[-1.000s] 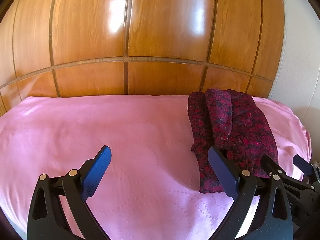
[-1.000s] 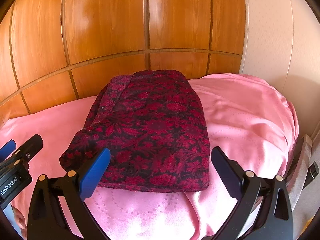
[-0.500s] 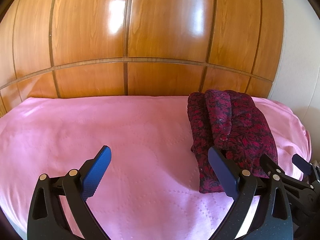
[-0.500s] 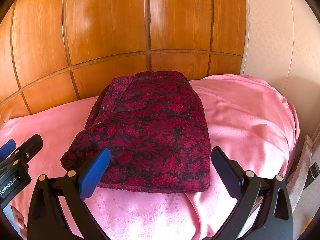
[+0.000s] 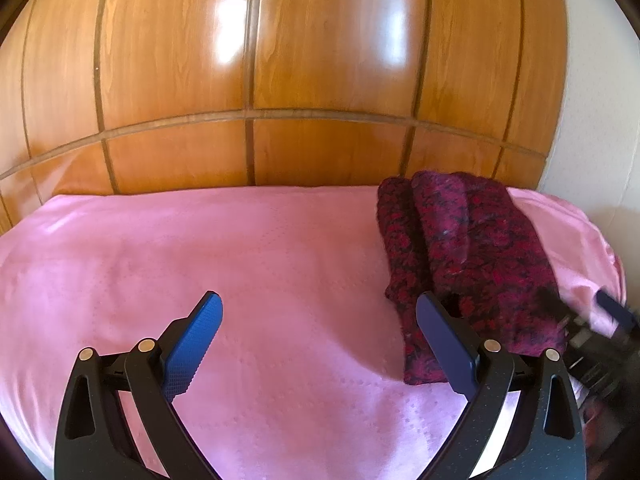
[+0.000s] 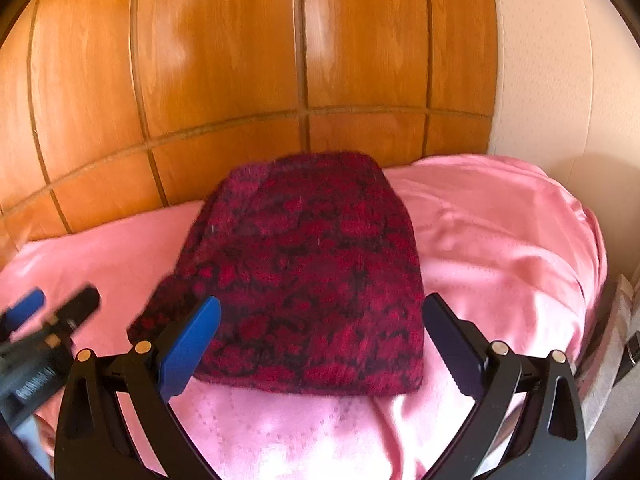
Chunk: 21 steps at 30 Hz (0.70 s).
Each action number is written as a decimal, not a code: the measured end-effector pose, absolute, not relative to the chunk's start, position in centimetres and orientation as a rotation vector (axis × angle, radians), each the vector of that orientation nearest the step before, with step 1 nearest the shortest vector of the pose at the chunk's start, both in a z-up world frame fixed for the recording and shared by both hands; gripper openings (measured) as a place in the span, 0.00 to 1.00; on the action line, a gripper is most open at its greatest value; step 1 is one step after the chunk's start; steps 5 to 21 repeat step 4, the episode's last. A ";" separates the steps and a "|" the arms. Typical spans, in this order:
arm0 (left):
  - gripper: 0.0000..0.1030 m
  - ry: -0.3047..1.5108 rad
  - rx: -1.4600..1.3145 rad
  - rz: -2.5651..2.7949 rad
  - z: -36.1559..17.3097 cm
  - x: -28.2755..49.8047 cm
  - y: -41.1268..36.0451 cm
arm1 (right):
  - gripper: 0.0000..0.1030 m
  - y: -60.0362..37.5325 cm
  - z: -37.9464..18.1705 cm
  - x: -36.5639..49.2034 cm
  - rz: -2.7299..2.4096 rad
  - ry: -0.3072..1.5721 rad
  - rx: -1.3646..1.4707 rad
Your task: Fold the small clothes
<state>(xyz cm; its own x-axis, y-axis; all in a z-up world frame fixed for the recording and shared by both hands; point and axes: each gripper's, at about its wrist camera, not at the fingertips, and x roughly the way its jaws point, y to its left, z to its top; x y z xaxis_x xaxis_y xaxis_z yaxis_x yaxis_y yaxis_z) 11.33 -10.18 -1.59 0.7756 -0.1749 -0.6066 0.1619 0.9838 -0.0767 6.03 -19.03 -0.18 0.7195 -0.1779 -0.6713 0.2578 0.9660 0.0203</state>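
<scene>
A dark red and black flowered garment lies folded into a compact stack on the pink bedspread, near the wooden headboard. In the left wrist view the same garment sits at the right, its folded layers showing along the left edge. My left gripper is open over bare pink cloth, just left of the garment. My right gripper is open too, with the garment's near edge between and beyond its blue pads, nothing pinched. Each gripper shows blurred at the other view's edge.
A glossy wooden headboard rises behind the bed. A cream wall stands to the right. The bedspread is rumpled and drops off at the right edge, where a grey object lies beside the bed.
Both grippers have drawn slightly back and are in motion, so the current frames are blurred. The garment lies as it did before. Both stay open.
</scene>
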 end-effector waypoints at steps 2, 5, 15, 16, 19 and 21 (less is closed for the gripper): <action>0.93 0.692 -0.027 -0.176 -2.4 12.0 -9.9 | 0.98 -20.5 0.5 6.6 -0.248 0.715 0.146; 0.93 0.716 -0.034 -0.164 -3.1 12.5 -9.6 | 0.98 -23.1 0.7 8.0 -0.287 0.721 0.196; 0.93 0.716 -0.034 -0.164 -3.1 12.5 -9.6 | 0.98 -23.1 0.7 8.0 -0.287 0.721 0.196; 0.93 0.716 -0.034 -0.164 -3.1 12.5 -9.6 | 0.98 -23.1 0.7 8.0 -0.287 0.721 0.196; 0.93 0.716 -0.034 -0.164 -3.1 12.5 -9.6 | 0.98 -23.1 0.7 8.0 -0.287 0.721 0.196; 0.93 0.716 -0.034 -0.164 -3.1 12.5 -9.6 | 0.98 -23.1 0.7 8.0 -0.287 0.721 0.196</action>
